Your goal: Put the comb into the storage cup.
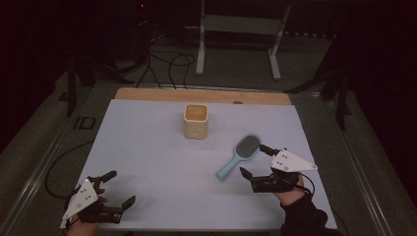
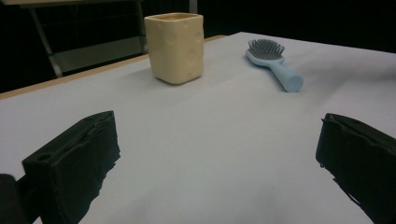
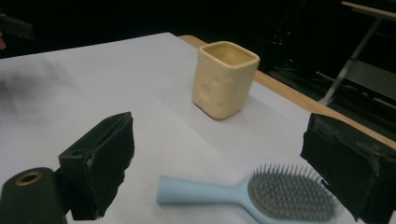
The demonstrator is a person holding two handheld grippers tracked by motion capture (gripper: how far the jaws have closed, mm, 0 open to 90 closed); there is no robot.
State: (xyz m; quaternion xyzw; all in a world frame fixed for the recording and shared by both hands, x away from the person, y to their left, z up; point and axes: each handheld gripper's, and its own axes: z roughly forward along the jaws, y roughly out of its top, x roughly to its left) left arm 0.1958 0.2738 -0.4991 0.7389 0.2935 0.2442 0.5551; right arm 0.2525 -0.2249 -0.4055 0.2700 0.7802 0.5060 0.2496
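Observation:
A light blue hairbrush (image 1: pixel 237 156) lies flat on the white table cover (image 1: pixel 157 162), bristles up, handle pointing toward the near left. A cream square cup (image 1: pixel 195 120) stands upright behind it, near the table's middle. My right gripper (image 1: pixel 255 160) is open just right of the hairbrush, jaws spread beside its handle and head without touching. In the right gripper view the hairbrush (image 3: pixel 252 193) lies between the jaws, the cup (image 3: pixel 224 79) beyond. My left gripper (image 1: pixel 119 188) is open at the near left corner, with nothing between its jaws. Its view shows the cup (image 2: pixel 175 46) and hairbrush (image 2: pixel 275 67) far ahead.
A wooden strip (image 1: pixel 201 95) runs along the table's far edge. Beyond it stand a white metal frame (image 1: pixel 238 29) and cables (image 1: pixel 167 64) on the dark floor. Metal rails border the table on both sides.

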